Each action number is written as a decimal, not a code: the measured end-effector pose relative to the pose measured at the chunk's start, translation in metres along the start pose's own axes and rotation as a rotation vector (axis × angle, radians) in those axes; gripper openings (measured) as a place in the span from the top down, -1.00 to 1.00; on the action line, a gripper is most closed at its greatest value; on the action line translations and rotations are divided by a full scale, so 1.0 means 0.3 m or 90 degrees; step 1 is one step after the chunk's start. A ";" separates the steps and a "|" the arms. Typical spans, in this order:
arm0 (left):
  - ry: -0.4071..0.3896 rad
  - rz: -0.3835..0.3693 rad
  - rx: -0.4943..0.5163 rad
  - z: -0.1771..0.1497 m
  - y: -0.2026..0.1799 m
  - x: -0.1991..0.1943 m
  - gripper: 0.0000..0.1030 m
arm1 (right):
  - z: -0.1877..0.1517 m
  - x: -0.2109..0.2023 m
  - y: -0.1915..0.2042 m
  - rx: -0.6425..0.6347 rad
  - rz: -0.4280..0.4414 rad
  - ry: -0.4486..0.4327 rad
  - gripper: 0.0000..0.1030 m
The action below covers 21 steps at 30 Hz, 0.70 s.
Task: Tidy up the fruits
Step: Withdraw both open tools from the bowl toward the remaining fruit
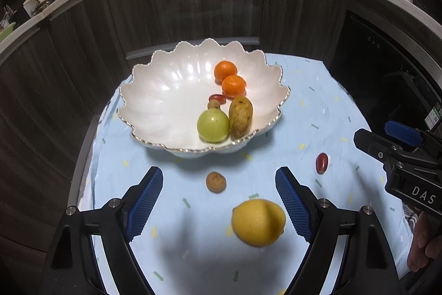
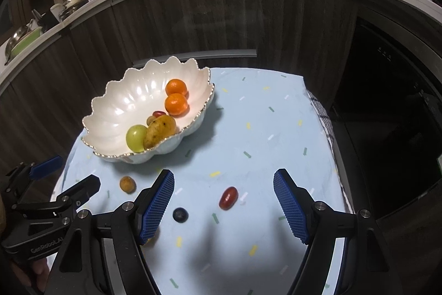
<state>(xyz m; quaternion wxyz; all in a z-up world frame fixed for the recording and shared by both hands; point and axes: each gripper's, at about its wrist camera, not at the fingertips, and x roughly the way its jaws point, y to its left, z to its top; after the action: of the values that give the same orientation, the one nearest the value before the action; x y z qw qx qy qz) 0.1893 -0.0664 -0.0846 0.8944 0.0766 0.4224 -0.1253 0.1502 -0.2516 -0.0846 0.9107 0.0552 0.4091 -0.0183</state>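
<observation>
In the left wrist view, the left gripper (image 1: 219, 201) fills the bottom of the frame with its blue-padded fingers spread wide, gripping nothing. A yellow lemon (image 1: 258, 221) lies on the light blue cloth (image 1: 317, 101) low in the frame, between the fingers and nearer the right-hand pad without touching it. A small brown longan (image 1: 215, 181) sits just above it, in the gap between the fingertips. A red grape tomato (image 1: 321, 162) lies at right of centre, near the other tool that enters from the right edge.

In the right wrist view, the right gripper (image 2: 223, 195) is likewise wide apart and empty. The same red tomato lies between its fingers at centre, touching neither pad. A dark blueberry (image 2: 180, 214) rests just beside the left-hand pad.

The white scalloped bowl (image 1: 154, 90) stands in the upper middle of the left view. It holds two oranges (image 1: 229, 79), a green round fruit (image 1: 213, 125), a yellow-brown oblong fruit (image 1: 240, 116), another small red tomato and another longan, all clustered in its right half.
</observation>
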 end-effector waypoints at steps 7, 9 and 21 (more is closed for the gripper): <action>-0.010 0.006 0.007 -0.047 -0.022 0.001 -0.74 | -0.048 0.010 -0.014 0.000 -0.015 -0.006 -0.55; -0.011 0.006 0.008 -0.058 -0.025 0.004 -0.78 | -0.063 0.013 -0.019 0.002 -0.020 -0.008 -0.59; -0.027 0.013 0.029 -0.122 -0.069 0.032 -0.84 | -0.123 0.029 -0.040 -0.007 -0.040 -0.035 -0.60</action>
<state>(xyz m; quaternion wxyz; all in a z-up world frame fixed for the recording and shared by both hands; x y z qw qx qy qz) 0.1621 -0.0788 -0.1157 0.9025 0.0986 0.3994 -0.1277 0.1275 -0.2591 -0.1164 0.9209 0.0371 0.3852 -0.0463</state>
